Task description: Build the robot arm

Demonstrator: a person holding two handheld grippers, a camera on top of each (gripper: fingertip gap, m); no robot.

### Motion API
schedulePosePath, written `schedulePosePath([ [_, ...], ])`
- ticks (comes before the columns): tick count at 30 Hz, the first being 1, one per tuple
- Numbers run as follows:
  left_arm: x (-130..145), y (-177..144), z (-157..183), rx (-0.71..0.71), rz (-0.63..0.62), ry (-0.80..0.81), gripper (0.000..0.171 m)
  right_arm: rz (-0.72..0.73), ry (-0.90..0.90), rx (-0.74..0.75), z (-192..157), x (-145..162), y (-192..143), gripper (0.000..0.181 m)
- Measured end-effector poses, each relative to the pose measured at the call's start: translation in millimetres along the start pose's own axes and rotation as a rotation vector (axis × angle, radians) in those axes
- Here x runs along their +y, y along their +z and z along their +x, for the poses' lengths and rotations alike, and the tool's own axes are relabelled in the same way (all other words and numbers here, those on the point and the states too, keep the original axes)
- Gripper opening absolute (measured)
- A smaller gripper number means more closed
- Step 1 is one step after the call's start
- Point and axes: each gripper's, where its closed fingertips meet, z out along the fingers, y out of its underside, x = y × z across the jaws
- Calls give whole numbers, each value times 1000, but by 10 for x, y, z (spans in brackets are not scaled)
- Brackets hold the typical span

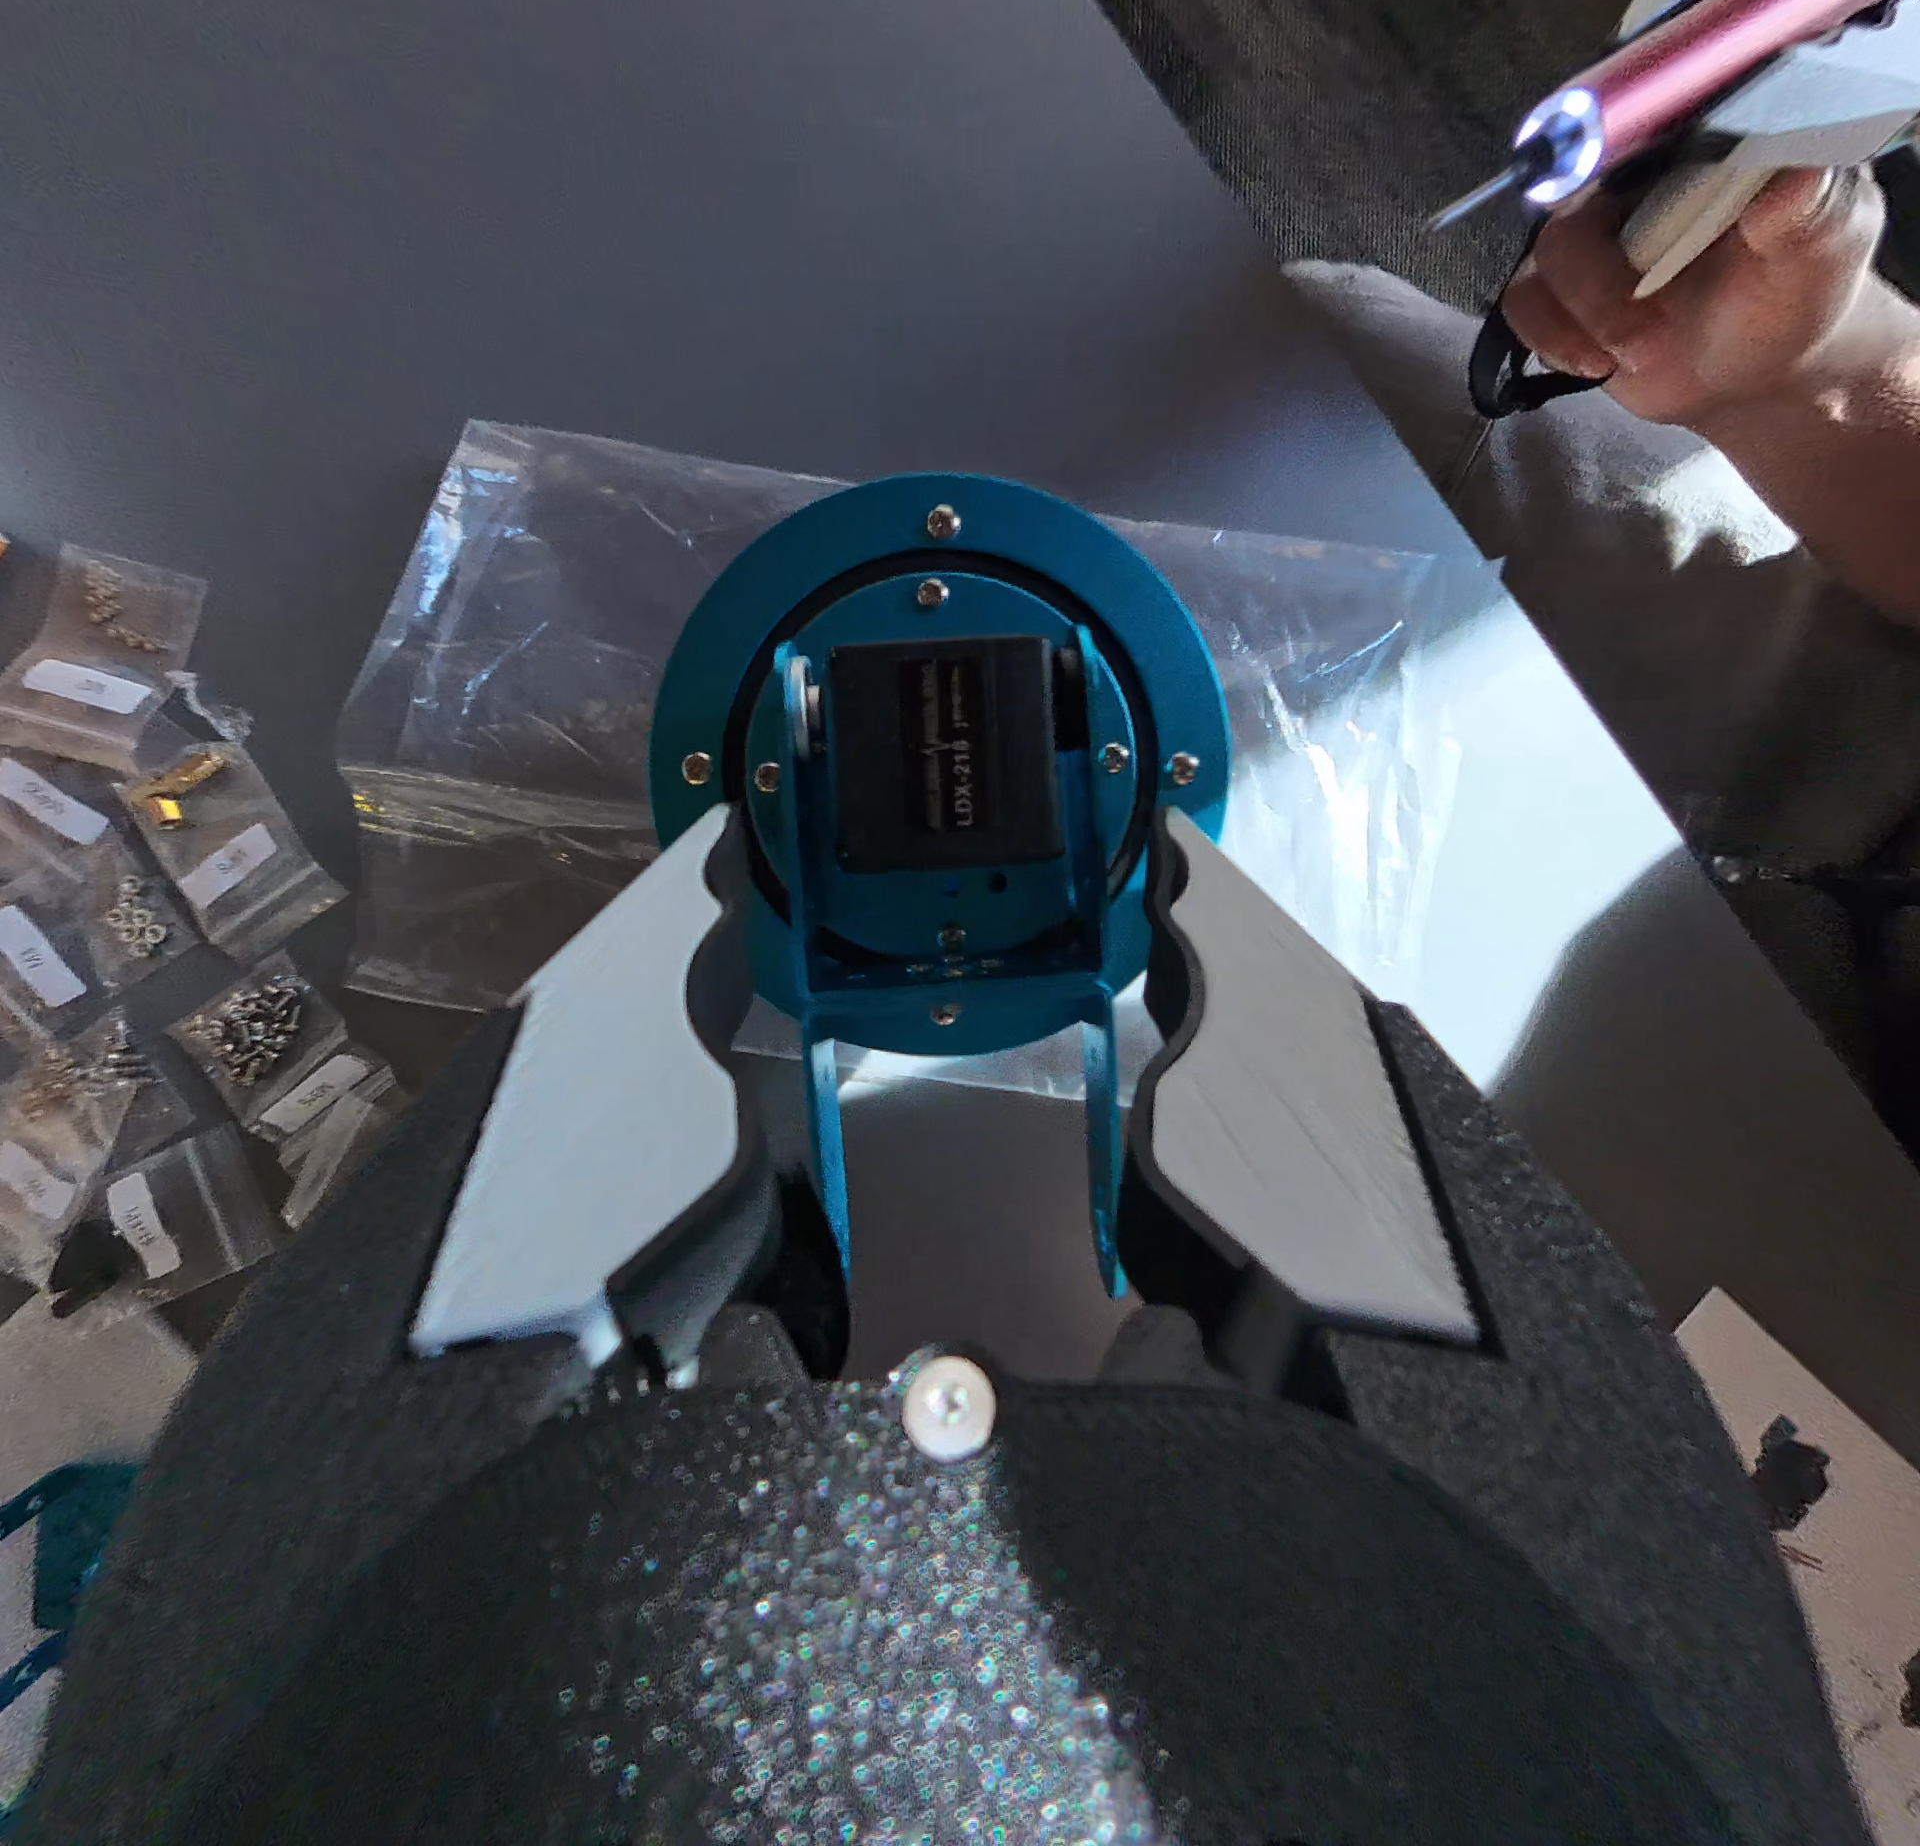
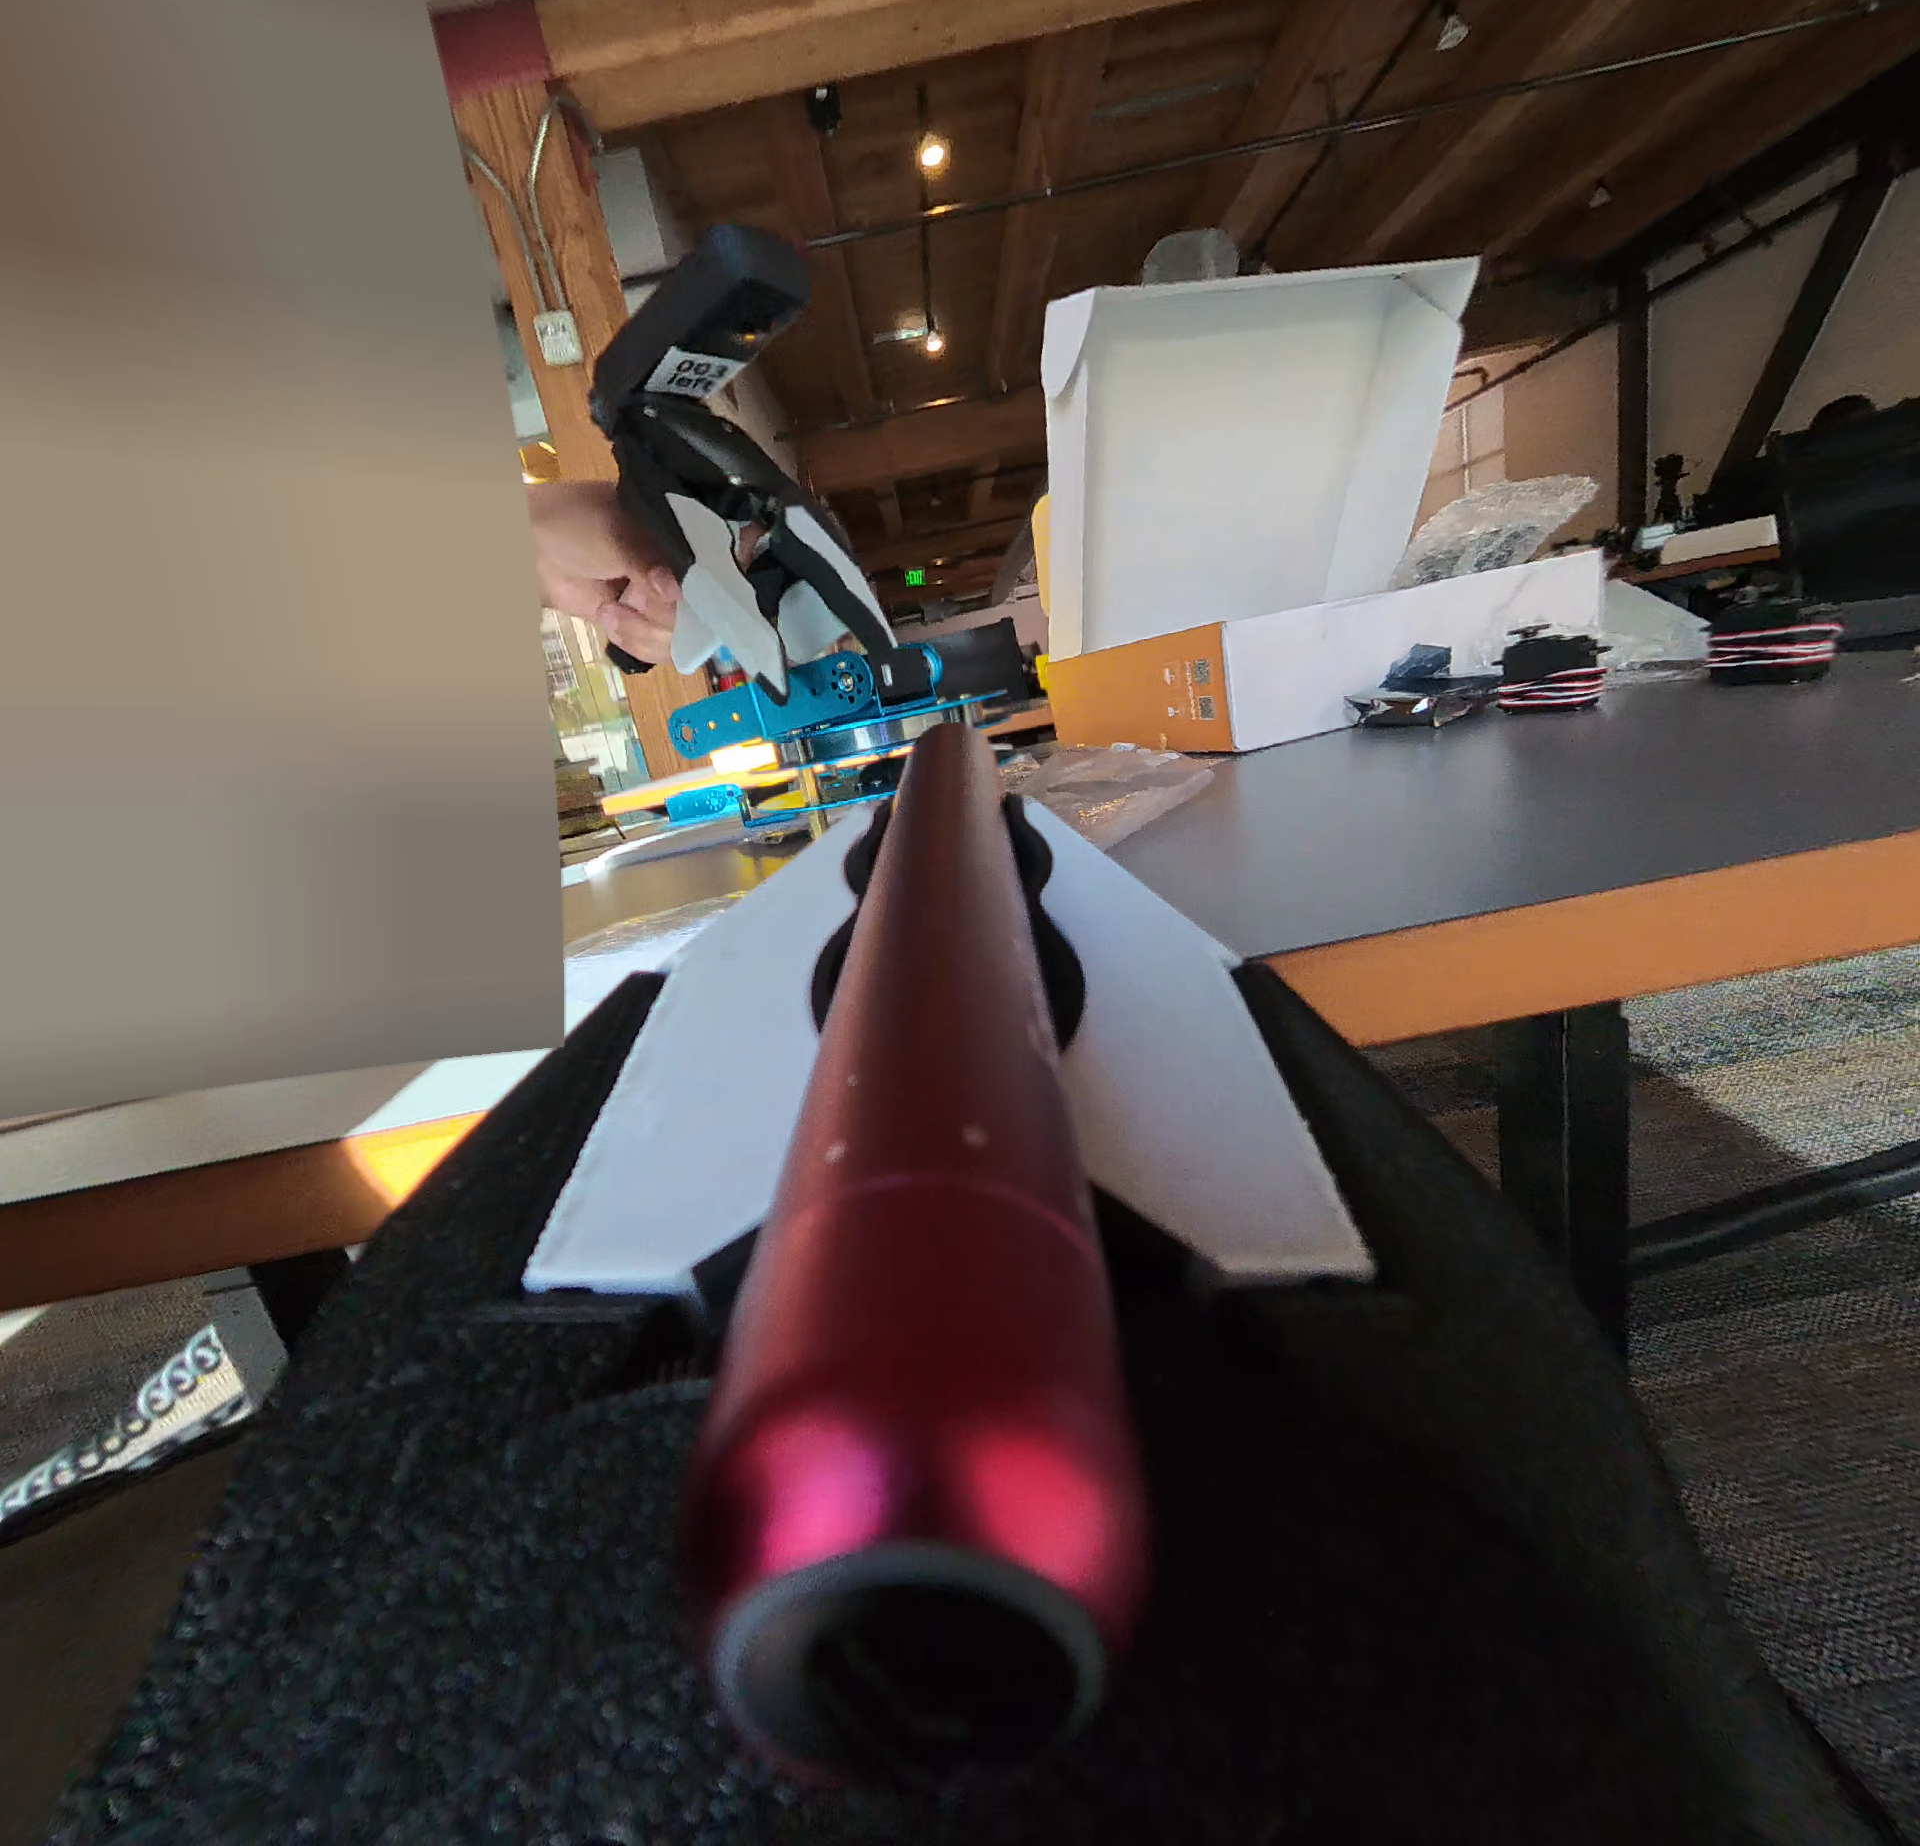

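The left gripper [image 1: 940, 923] was clamped on a blue metal assembly [image 1: 940, 757]: a round blue base plate with an inner disc, small silver screws around both rings, and a blue U-shaped bracket [image 1: 831, 1121] carrying a black servo [image 1: 940, 757] with a label on its face. The white fingers [image 1: 613, 1069] pressed on the plate's two sides, while the bracket's legs ran back between them. The assembly sat over a clear plastic bag [image 1: 499, 674] on the dark table [image 1: 623, 186].

The right gripper [image 2: 940, 830] was closed around a red metallic electric screwdriver [image 2: 925, 1173], its barrel running forward between the white fingers.

Only the left wrist view showed the small labelled bags of screws and nuts [image 1: 249, 1038] lying to the left of the assembly, the screwdriver's [image 1: 1704, 61] lit ring and thin bit at upper right, well apart from the plate, and the hand [image 1: 1683, 321] holding the right gripper.

Only the right wrist view showed the assembly [image 2: 831, 695] from the side, raised on a stacked blue base, with the left gripper [image 2: 769, 643] coming down onto it. It also showed an open white and orange box [image 2: 1299, 674] on the table [image 2: 1558, 820], more black servos with red and white leads [image 2: 1553, 679] near it, and timber ceiling beams above.
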Motion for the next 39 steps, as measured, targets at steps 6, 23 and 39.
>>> schedulePosePath([
  [6, 152, -362, 75, -88, 61, 9, 84, -80, -25, 34, -22, 74, -129, 21],
  [23, 537, -337, -85, -74, 267, -133, 80, -610, -1466, -205, 1296, 532, 1859, 20],
  [39, 724, -405, -121, -121, 341, -304, 74, -607, -2171, -817, 1665, 1004, 2357, 20],
])
